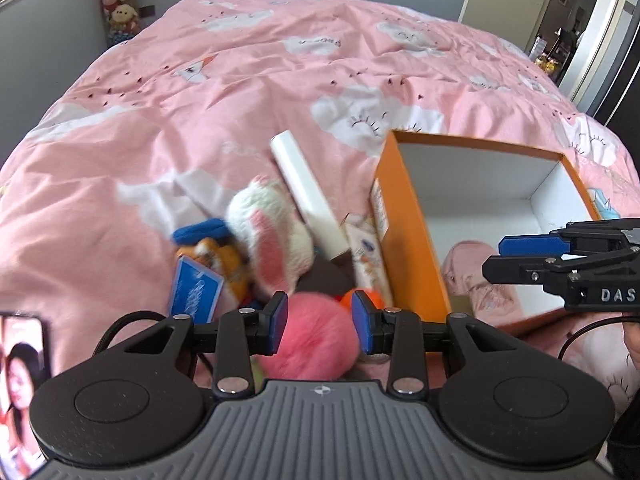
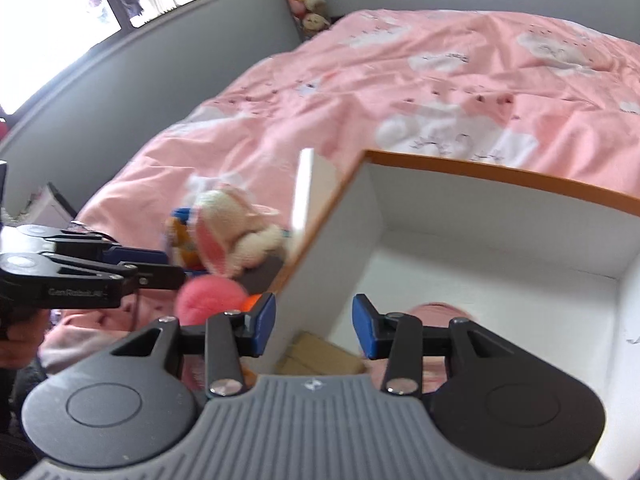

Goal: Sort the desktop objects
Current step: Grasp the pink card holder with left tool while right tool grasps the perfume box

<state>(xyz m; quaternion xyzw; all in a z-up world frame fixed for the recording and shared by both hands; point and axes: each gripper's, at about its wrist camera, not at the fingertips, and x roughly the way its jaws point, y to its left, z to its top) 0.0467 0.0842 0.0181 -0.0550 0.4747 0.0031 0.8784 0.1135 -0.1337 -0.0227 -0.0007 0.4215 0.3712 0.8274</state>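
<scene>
Pompom (image 1: pixel 316 332): between spread left tongs (image 1: pixel 320 322), seemingly ungripped, ready for boxing.
Box (image 1: pixel 412 240): right tongs (image 2: pixel 314 326) gape, straddling its wall.

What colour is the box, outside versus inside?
The box is orange outside with a white interior; the left wrist view shows both best.

Lettering on my grippers
My right gripper (image 1: pixel 516 258) is showing "DAS"; my left gripper (image 2: pixel 176 268) is showing blurred "GenRobot".
</scene>
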